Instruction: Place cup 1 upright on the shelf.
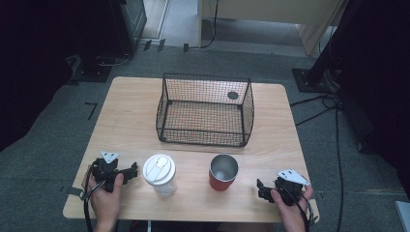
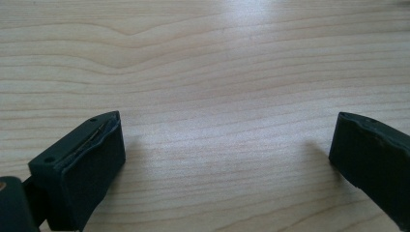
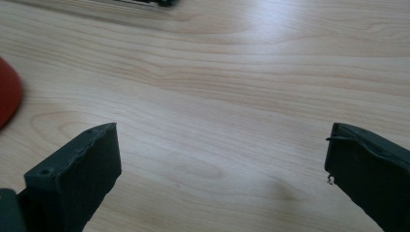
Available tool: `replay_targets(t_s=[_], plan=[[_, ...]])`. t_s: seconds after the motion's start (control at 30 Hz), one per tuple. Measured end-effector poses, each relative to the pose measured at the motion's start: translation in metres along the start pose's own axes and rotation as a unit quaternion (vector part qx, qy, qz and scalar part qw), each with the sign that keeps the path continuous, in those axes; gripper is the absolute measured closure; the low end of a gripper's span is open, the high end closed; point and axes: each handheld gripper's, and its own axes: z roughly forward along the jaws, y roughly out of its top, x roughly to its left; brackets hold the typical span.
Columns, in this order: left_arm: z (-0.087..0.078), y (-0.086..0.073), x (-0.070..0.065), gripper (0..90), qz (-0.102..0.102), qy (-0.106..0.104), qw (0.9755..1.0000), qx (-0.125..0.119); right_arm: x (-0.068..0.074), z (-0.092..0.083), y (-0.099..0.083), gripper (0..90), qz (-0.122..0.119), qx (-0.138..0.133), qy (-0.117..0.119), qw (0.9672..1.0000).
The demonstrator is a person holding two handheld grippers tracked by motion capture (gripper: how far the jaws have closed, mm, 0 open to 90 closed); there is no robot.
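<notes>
Down near the person's edge of the wooden surface (image 1: pixel 193 203) stand two cups. The red cup (image 1: pixel 223 173) has no lid, and its shiny silver inside looks empty. The clear cup (image 1: pixel 159 175) stands to its left with a white lid (image 1: pixel 158 169) shut on top, so what is inside cannot be told. The two cups are near each other but not touching.

The left claw (image 1: pixel 126 175) lies low on the surface just beside the clear cup, held in the left hand (image 1: pixel 104 200). Its jaws are spread wide with only bare wood between them, as the left claw view shows. The right claw (image 1: pixel 261 189) sits to the right of the red cup, held in the right hand (image 1: pixel 290 208), near the cup but apart from it. Its jaws are spread wide too, with nothing between them. In the right claw view a bit of the red cup peeks in at the left edge.

Farther back, in the middle of the surface, stands a black wire basket (image 1: pixel 205 113). It is empty, and its open top faces up. A small dark round spot (image 1: pixel 233 95) shows on the wood behind it.

Beyond the surface lies a grey floor (image 1: pixel 48 140). Black cables (image 1: pixel 319 111) trail over it at the right, and dark stands (image 1: pixel 309 77) rise at both sides.
</notes>
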Motion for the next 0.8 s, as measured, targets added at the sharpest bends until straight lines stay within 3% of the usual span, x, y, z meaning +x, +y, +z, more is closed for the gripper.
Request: replay_targets(t_s=[0.2,0.47,0.8], plan=[[0.000,0.000,0.000,0.0,0.000,0.000,1.0000,0.000,0.011,-0.002,0.002,0.0,-0.007,-0.007,0.012,0.9999],[0.000,0.000,0.000,0.0,0.000,0.000,1.0000,0.000,0.029,-0.004,0.004,0.0,-0.033,-0.009,0.047,0.9983],[0.000,0.000,0.000,0.0,0.000,0.000,1.0000,0.000,0.041,-0.005,0.006,0.0,-0.041,-0.014,0.072,0.9965]])
